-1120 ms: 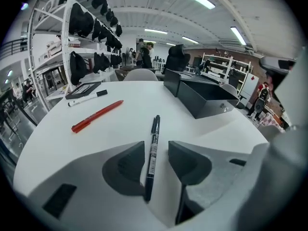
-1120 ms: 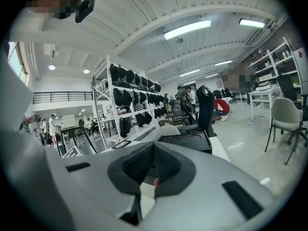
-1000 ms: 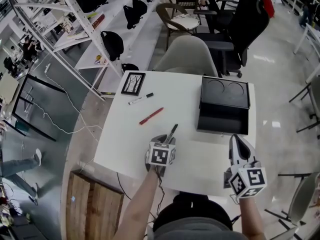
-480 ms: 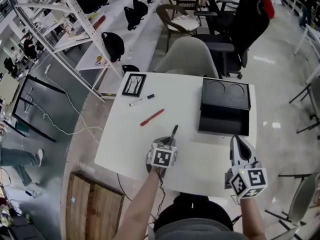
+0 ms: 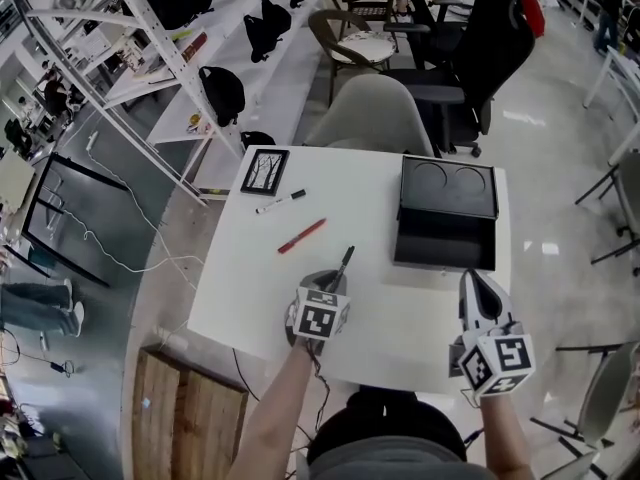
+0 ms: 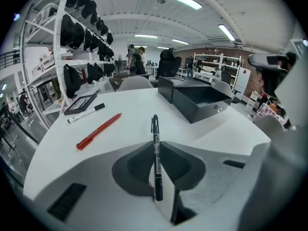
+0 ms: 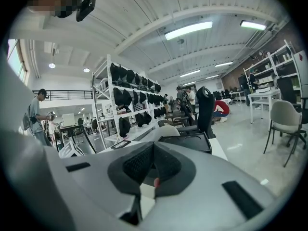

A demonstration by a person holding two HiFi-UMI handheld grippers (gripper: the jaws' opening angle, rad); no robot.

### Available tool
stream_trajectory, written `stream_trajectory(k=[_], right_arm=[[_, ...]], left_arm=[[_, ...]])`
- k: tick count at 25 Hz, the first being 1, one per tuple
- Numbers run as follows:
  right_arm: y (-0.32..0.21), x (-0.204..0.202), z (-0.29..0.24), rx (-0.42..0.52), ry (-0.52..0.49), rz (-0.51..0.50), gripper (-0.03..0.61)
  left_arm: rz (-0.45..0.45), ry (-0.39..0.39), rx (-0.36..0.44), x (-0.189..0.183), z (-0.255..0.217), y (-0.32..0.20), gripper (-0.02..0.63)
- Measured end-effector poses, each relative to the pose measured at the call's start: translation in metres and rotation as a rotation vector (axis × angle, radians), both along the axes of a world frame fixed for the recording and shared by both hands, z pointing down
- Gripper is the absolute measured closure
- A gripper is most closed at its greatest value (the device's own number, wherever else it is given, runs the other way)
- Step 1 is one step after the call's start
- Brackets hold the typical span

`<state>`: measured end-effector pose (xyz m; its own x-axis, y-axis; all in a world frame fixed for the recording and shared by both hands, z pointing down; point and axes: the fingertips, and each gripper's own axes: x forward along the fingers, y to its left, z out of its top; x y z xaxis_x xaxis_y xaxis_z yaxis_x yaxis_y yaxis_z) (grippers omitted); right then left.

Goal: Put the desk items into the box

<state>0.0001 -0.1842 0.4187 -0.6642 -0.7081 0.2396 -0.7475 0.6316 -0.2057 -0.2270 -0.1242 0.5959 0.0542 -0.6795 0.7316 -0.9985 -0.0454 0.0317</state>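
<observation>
My left gripper (image 5: 334, 282) is near the white table's (image 5: 400, 323) front edge. Its jaws have just been closing and now pinch a black pen (image 6: 155, 143) that sticks out ahead of them (image 5: 345, 264). A red pen (image 5: 302, 235), a white marker (image 5: 281, 201) and a small black picture frame (image 5: 265, 171) lie further back on the left. The open black box (image 5: 446, 230) sits at the back right, its lid up. My right gripper (image 5: 478, 290) hovers at the front right with its jaws together and nothing in them; the box (image 7: 185, 141) is ahead of it.
A beige chair (image 5: 372, 113) is pushed in at the table's far side, with black office chairs (image 5: 480, 58) behind it. White shelving with dark bags (image 5: 225, 88) runs along the left. A wooden crate (image 5: 190, 408) stands on the floor at the front left.
The left gripper's jaws have closed onto the black pen and the gripper has rolled slightly. The right gripper has stayed put.
</observation>
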Motion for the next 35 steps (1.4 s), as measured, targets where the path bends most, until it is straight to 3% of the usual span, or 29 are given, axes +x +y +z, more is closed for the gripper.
stream_trajectory(k=[7, 13, 25, 35], right_arm=[[-0.001, 0.003, 0.000, -0.001, -0.001, 0.020, 0.574], [-0.003, 0.009, -0.003, 0.006, -0.003, 0.053, 0.574], [-0.003, 0.044, -0.002, 0.005, -0.004, 0.160, 0.574], [0.000, 0.086, 0.000, -0.003, 0.010, 0.273, 0.574]], left_arm=[[0.052, -0.002, 0.093, 0.004, -0.042, -0.025, 0.569], [0.151, -0.054, 0.138, 0.021, -0.068, -0.054, 0.569], [0.296, -0.017, 0.158, 0.073, -0.078, -0.088, 0.569], [0.472, -0.027, 0.148, 0.134, -0.079, -0.119, 0.569]])
